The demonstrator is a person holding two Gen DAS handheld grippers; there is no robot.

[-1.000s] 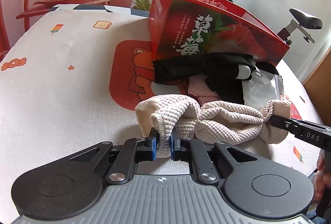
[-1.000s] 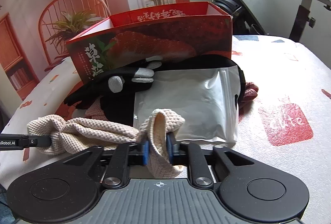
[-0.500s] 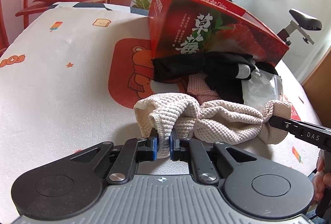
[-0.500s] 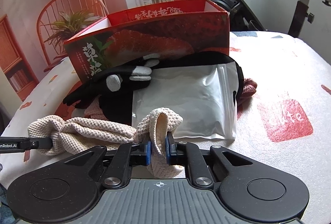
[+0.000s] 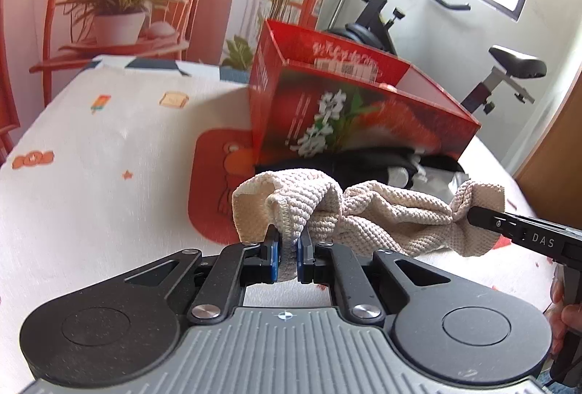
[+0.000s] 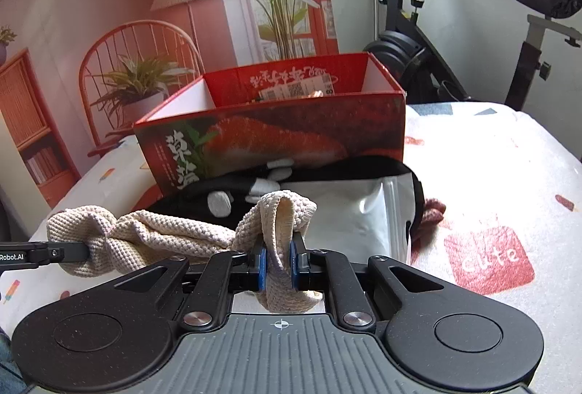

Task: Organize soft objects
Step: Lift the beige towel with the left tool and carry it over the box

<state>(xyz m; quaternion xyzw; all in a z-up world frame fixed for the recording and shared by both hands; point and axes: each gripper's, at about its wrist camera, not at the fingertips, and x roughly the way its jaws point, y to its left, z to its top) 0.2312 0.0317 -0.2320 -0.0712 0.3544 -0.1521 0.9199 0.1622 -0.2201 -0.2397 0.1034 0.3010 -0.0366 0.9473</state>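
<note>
Cream knit cloth, bunched and ropey, hangs clamped between left gripper and right gripper.

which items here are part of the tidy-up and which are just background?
In play: cream knit cloth clamped at both ends by left gripper and right gripper; red box; black gloves; silver pouch; pink cloth.
Background: exercise bike, potted plant, tablecloth.

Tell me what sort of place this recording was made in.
Probably a room at home: an exercise bike stands behind a table covered with a cartoon-print cloth, and a printed backdrop shows a living room.
</note>
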